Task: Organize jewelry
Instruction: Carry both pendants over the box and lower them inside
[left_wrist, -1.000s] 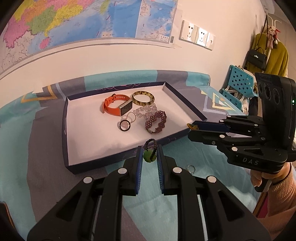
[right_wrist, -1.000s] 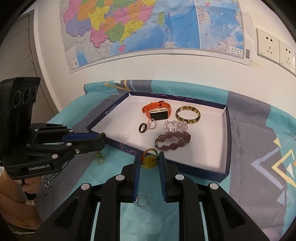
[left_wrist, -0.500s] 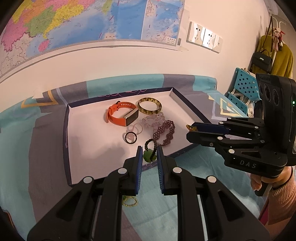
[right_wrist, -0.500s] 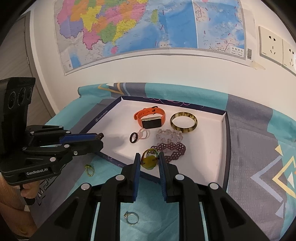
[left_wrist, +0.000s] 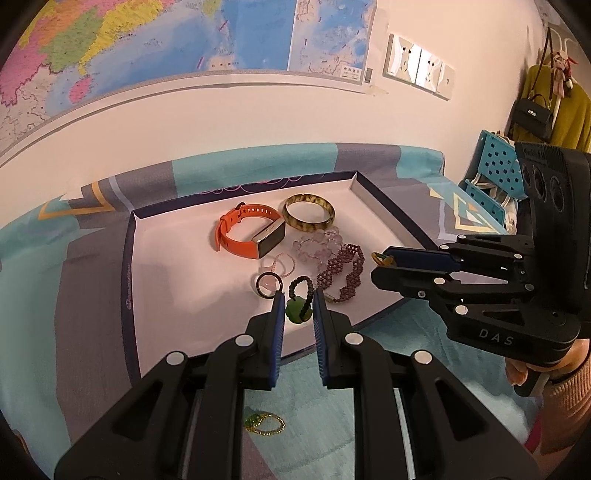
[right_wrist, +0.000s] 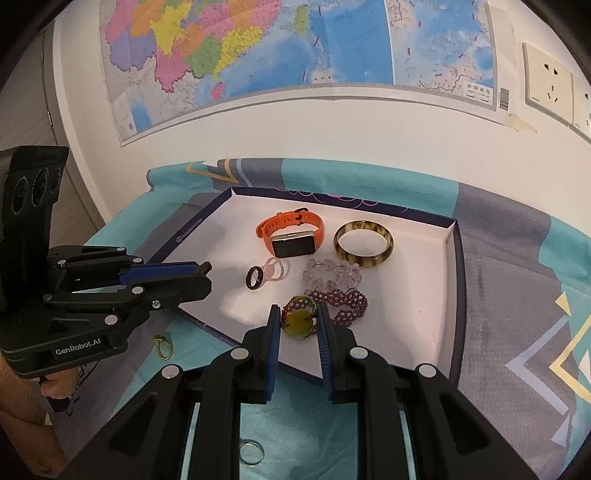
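We are holding 2 pieces over the white-lined tray (left_wrist: 155, 280) to lay them among the jewelry there. The green-pendant bead bracelet (left_wrist: 298, 300) is pinched between the nearly closed left gripper (left_wrist: 298, 306) fingers, above the tray's near side. The right gripper (right_wrist: 297, 322) is likewise clamping a yellow-disc beaded bracelet (right_wrist: 298, 319), beside the purple beaded bracelet (right_wrist: 343, 302). A gold chain (left_wrist: 265, 424) and a ring (right_wrist: 251, 452) are lying on the patterned cloth (right_wrist: 517, 332).

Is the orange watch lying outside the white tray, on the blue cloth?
No, the orange watch lies inside the white tray, beside the amber bangle.
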